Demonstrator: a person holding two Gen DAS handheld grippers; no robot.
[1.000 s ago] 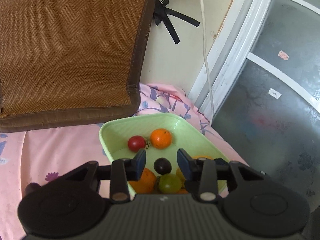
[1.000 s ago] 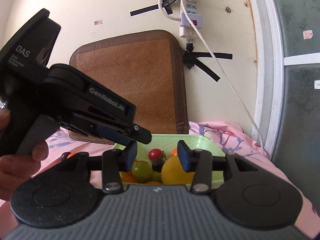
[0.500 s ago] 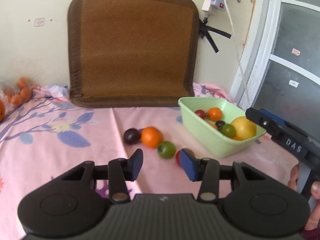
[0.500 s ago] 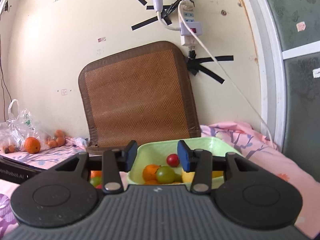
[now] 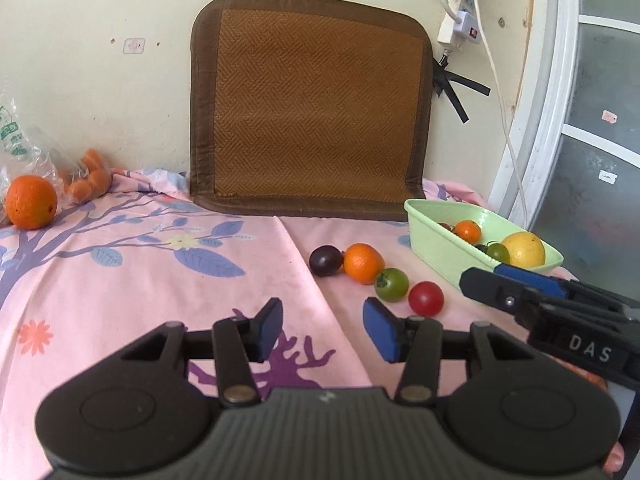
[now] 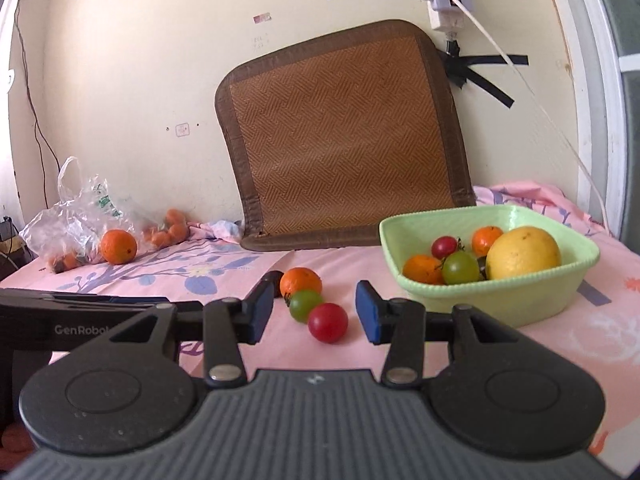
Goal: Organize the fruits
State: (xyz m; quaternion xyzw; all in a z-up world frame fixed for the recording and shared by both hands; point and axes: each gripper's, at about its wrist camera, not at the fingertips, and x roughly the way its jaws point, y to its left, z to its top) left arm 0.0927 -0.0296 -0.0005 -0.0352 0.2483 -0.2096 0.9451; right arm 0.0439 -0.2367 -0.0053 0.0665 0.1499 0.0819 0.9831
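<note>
A pale green bowl point(image 5: 436, 234) point(image 6: 520, 298) stands at the right on the pink cloth, holding a yellow citrus point(image 6: 523, 253), small oranges and tomatoes. Left of it lie a dark plum point(image 5: 326, 260), a small orange point(image 5: 362, 263) point(image 6: 301, 281), a green tomato point(image 5: 392, 285) point(image 6: 305, 305) and a red tomato point(image 5: 426, 298) point(image 6: 327, 322). My left gripper point(image 5: 322, 330) hovers short of these fruits, its jaws opening with nothing between them. My right gripper point(image 6: 310, 312) is open, and the red tomato shows beyond the gap between its pads, untouched.
A woven brown mat point(image 5: 316, 108) leans on the wall behind. A big orange point(image 5: 31, 202) point(image 6: 118, 246) and a plastic bag point(image 6: 76, 216) with small orange fruits lie at the far left. A power strip with its cable point(image 5: 460, 26) hangs near the window frame.
My left gripper pulled back from over the bowl and swung left, so the loose fruits on the cloth came into view; its jaws widened. My right gripper swung left toward the loose fruits.
</note>
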